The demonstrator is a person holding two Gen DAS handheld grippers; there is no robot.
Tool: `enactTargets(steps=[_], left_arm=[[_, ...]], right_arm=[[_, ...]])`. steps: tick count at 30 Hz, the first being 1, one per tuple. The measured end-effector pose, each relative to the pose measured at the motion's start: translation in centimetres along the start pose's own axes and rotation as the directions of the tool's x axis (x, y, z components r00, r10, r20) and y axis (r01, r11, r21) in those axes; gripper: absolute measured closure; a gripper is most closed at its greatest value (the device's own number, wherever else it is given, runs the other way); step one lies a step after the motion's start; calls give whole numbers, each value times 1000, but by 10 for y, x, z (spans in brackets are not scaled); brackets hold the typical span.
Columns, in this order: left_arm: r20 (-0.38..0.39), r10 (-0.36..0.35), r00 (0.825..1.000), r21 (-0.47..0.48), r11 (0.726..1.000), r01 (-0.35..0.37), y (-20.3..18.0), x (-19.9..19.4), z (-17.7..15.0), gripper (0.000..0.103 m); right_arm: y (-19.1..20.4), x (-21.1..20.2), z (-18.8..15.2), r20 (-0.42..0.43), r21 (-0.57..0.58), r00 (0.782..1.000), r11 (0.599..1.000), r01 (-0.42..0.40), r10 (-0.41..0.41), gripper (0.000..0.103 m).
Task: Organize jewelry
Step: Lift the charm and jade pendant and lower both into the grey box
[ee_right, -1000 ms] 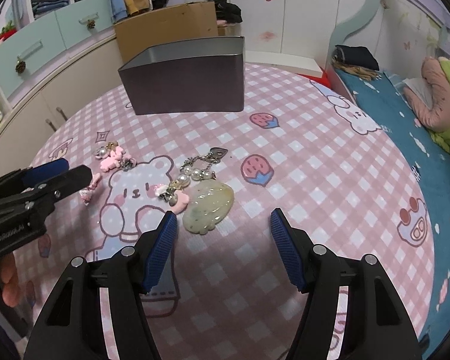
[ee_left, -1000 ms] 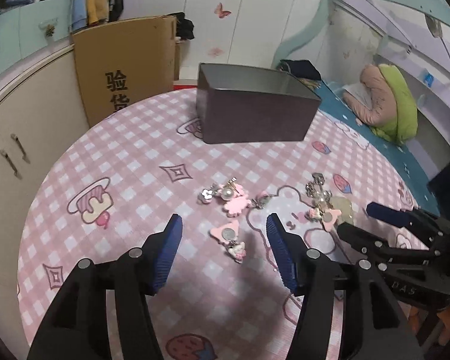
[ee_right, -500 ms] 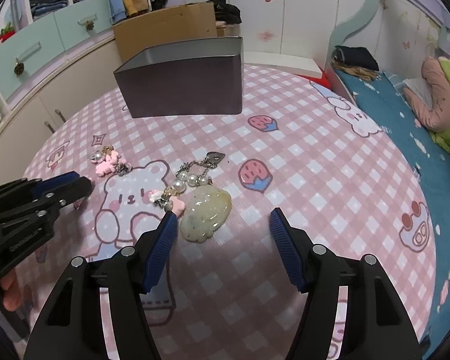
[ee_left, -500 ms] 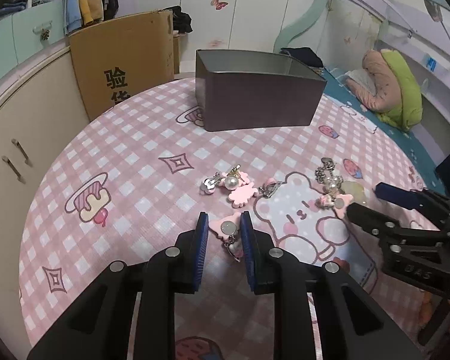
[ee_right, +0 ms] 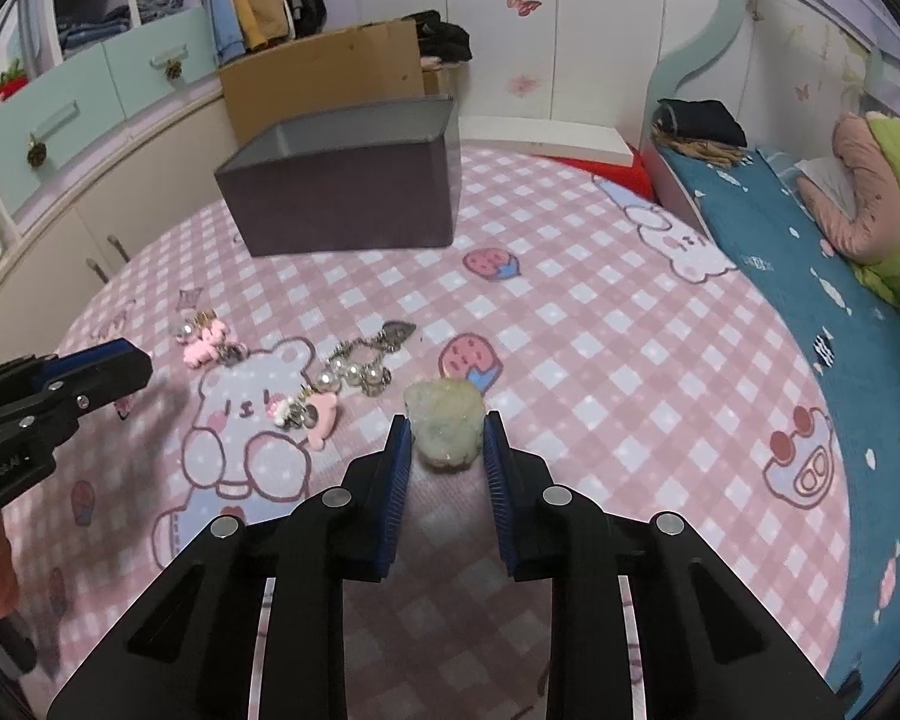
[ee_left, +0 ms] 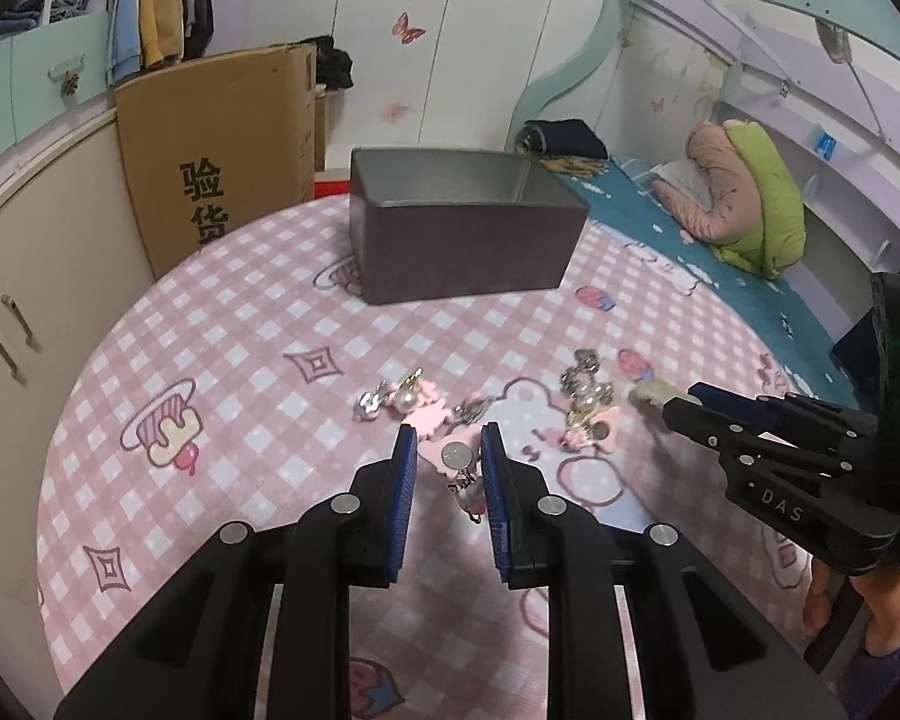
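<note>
left gripper: closed on pink charm, above tablecloth | right gripper: closed on pale green pendant | pearl keychain: on tablecloth | dark box: behind

A cardboard box stands behind the pink checked counter; a bed lies alongside.

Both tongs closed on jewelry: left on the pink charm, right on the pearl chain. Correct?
Not quite. The right wrist view shows the right tongs closed on the pale green stone pendant; the pearl chain lies untouched. The left tongs do grip the pink charm.
</note>
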State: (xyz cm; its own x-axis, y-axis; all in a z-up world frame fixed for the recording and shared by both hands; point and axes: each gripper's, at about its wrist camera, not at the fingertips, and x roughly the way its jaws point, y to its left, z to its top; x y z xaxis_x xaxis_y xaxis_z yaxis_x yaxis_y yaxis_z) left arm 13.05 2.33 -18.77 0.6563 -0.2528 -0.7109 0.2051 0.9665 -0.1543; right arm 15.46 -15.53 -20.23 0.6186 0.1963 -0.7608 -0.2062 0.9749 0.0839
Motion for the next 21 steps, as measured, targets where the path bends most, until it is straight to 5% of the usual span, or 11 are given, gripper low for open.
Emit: enactTargets(steps=[21], left_arm=[[8,-57,998,1,998,57,-3,-7,4,83]], right_arm=[[-10,-5,-18,-54,33,998,999,-17,19,78]])
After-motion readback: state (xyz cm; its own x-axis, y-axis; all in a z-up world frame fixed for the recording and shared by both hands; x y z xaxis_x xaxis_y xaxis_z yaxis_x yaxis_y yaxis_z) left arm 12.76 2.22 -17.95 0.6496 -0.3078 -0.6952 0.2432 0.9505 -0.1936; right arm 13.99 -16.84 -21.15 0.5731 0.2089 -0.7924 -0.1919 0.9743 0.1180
